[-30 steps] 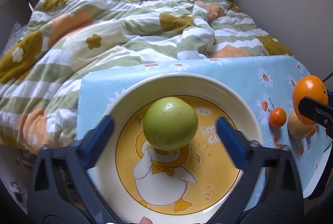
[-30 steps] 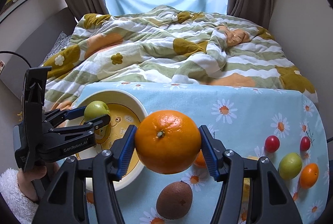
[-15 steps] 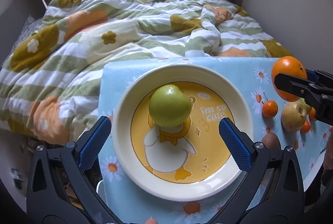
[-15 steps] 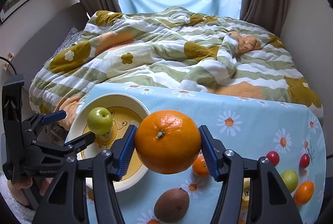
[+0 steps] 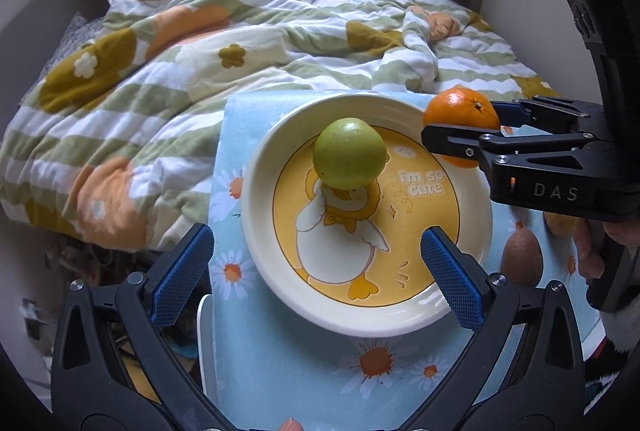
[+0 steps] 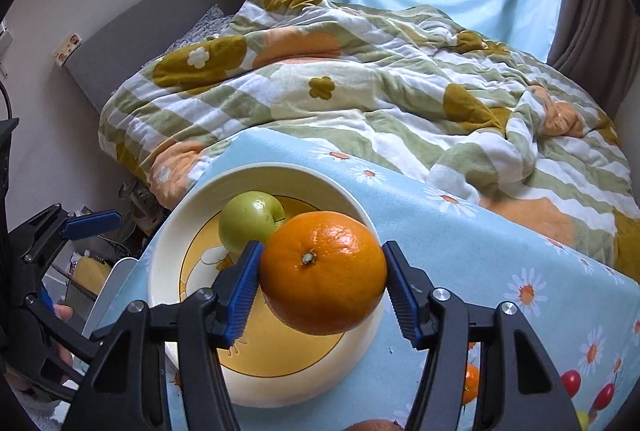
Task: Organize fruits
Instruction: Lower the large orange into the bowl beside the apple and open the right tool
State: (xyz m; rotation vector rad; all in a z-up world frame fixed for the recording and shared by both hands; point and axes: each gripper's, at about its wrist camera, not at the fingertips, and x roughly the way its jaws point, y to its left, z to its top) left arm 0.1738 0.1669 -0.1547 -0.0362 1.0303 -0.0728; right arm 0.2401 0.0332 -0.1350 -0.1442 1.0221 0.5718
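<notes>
A cream plate (image 5: 264, 167) (image 6: 168, 255) with a yellow duck picture sits on the blue daisy tablecloth. A green apple (image 5: 350, 159) (image 6: 250, 217) lies on it. My left gripper (image 5: 316, 267) is open and empty, drawn back over the plate's near rim. My right gripper (image 6: 322, 285) is shut on a large orange (image 6: 322, 271) (image 5: 460, 111) and holds it above the plate's right rim, close to the apple. The right gripper also shows in the left wrist view (image 5: 472, 125).
A brown kiwi (image 5: 522, 257) lies on the cloth right of the plate. A small orange fruit (image 6: 472, 383) and red cherry tomatoes (image 6: 570, 383) lie further right. A rumpled striped quilt (image 6: 360, 91) covers the bed behind the table. The table's left edge is near the plate.
My right gripper has carried the orange leftwards until it hangs over the plate's rim. My left gripper has pulled back from the apple, which stays on the plate.
</notes>
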